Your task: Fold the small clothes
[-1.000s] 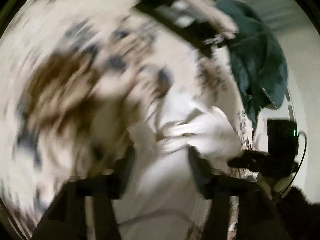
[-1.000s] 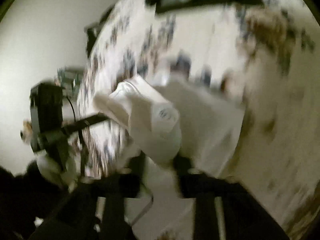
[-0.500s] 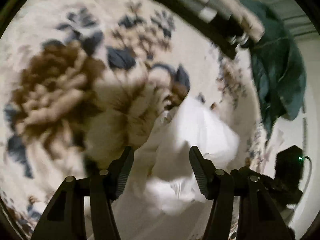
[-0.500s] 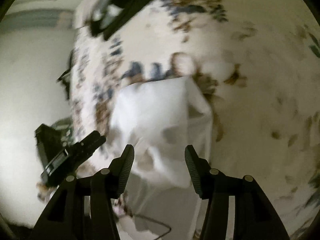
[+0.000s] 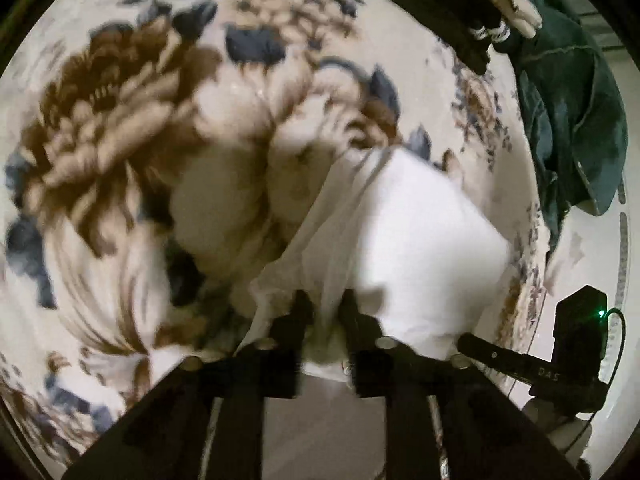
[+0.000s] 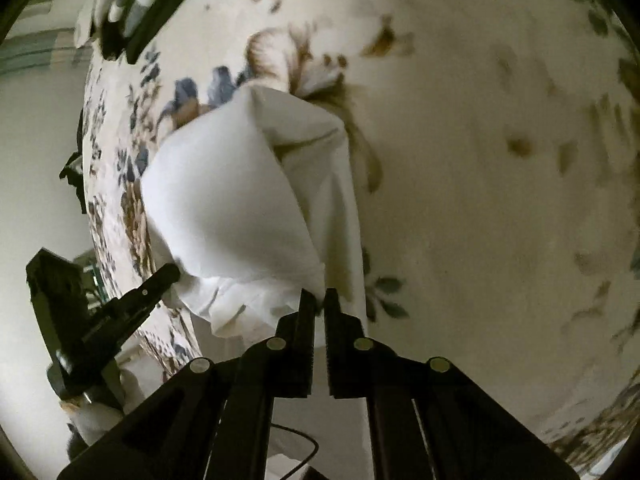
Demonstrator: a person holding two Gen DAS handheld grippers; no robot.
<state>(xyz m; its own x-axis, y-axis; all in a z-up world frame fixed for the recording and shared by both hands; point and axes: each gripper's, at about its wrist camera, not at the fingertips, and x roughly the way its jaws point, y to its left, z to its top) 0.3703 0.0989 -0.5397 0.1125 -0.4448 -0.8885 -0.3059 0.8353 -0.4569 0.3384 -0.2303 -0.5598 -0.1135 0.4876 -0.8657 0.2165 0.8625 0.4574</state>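
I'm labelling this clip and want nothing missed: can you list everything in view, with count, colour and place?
white garment: one, white, lying on the blanket just ahead of both grippers, its near edge between their fingers.
floral blanket: one, cream with brown and blue flowers, spread under everything.
dark green cloth: one, teal-green, bunched at the blanket's far right edge in the left wrist view.
black and white striped item: one, at the top edge beside the green cloth; what it is I cannot tell.
left gripper: one, black, jaws closing on the garment's edge.
right gripper: one, black, jaws closing on the garment's other corner.
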